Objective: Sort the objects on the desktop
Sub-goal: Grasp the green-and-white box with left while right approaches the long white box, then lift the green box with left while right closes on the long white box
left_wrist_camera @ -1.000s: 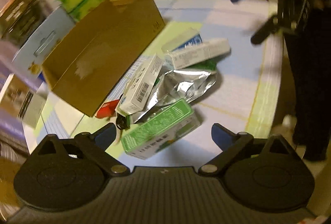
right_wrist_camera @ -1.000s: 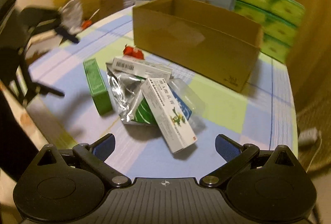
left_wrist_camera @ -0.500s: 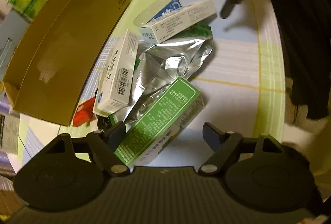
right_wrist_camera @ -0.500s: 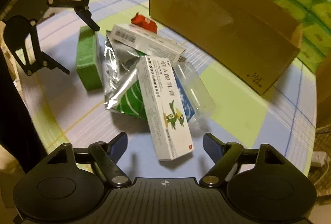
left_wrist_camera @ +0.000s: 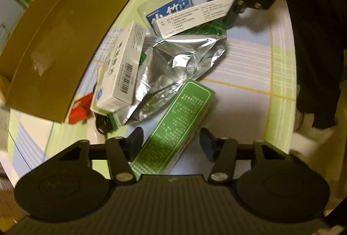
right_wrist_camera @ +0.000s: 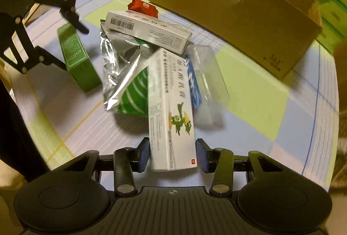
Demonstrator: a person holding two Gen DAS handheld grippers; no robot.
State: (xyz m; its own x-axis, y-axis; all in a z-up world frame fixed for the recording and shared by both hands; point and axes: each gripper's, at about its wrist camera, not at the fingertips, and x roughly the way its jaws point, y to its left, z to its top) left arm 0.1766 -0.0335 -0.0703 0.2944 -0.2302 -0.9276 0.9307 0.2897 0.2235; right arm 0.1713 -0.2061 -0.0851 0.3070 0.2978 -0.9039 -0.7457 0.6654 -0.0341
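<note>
Straddling a box apiece, both tools sit low over the heap with nothing lifted yet, so the sorting looks barely begun. In the left wrist view the left gripper has its jaws spread either side of the near end of the long green cardboard box, the blue pads beside its edges but with a gap showing, so it is open around the box, not clamped. In the right wrist view the right gripper likewise brackets the near end of the white carton with a green cartoon bird; its pads stand very close to the carton's sides, and through the motion blur I cannot tell whether they press on it. The big brown cardboard box across the upper right of that frame is probably where things go, though its inside is hidden, so whether anything is already in it cannot be said. Left on the checked tablecloth are the crumpled silver foil pouch, the white barcoded carton leaning over it at centre left, a blue-and-white packet, a clear plastic case and a small red wrapper. The white carton rests tilted on the pouch and packet, so lifting it may drag its neighbours.
</note>
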